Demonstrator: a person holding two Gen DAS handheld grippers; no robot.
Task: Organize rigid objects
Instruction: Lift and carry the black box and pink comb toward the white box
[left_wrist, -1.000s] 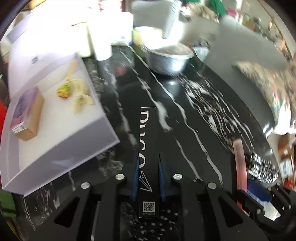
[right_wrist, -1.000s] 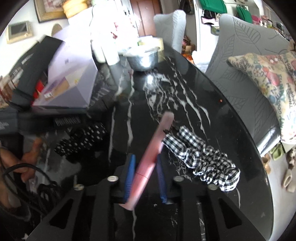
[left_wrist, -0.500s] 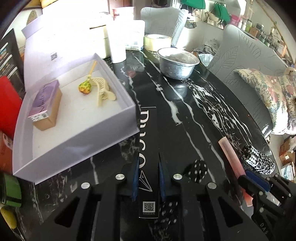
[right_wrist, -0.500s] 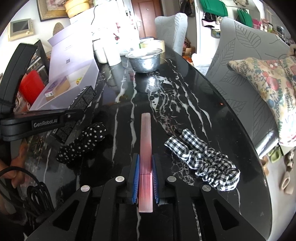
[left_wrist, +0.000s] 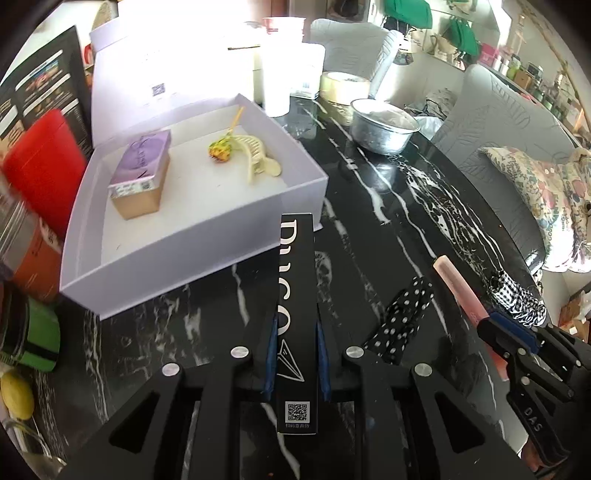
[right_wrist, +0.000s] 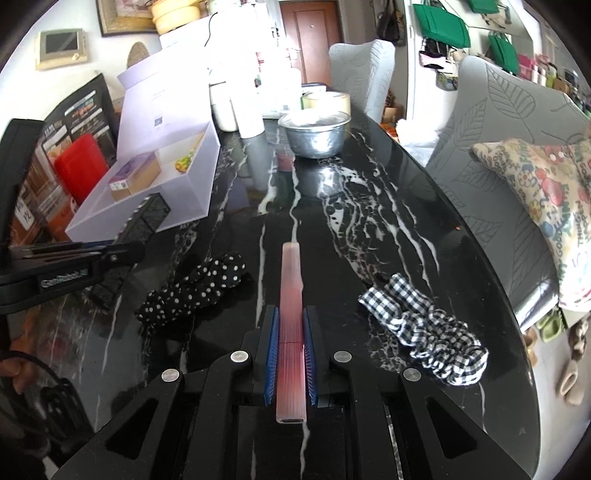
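Black white-veined marble tabletop (right_wrist: 369, 206) carried an open lilac cardboard box (left_wrist: 207, 236) holding a purple-topped carton (left_wrist: 142, 175), a cream hair claw (left_wrist: 255, 160) and a lollipop (left_wrist: 221, 149). Left gripper (left_wrist: 294, 363) clamped a long black printed box (left_wrist: 295, 280), whose tip might catch the wall (it overlapped the rim). Right gripper (right_wrist: 290, 360) pinched a pink ribbed stick (right_wrist: 291, 295).

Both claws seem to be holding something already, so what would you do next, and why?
Probably carry the black box, clamped in the left gripper, forward over the lavender box's near wall: its tip already reaches that wall, and the floor in front lies bare.
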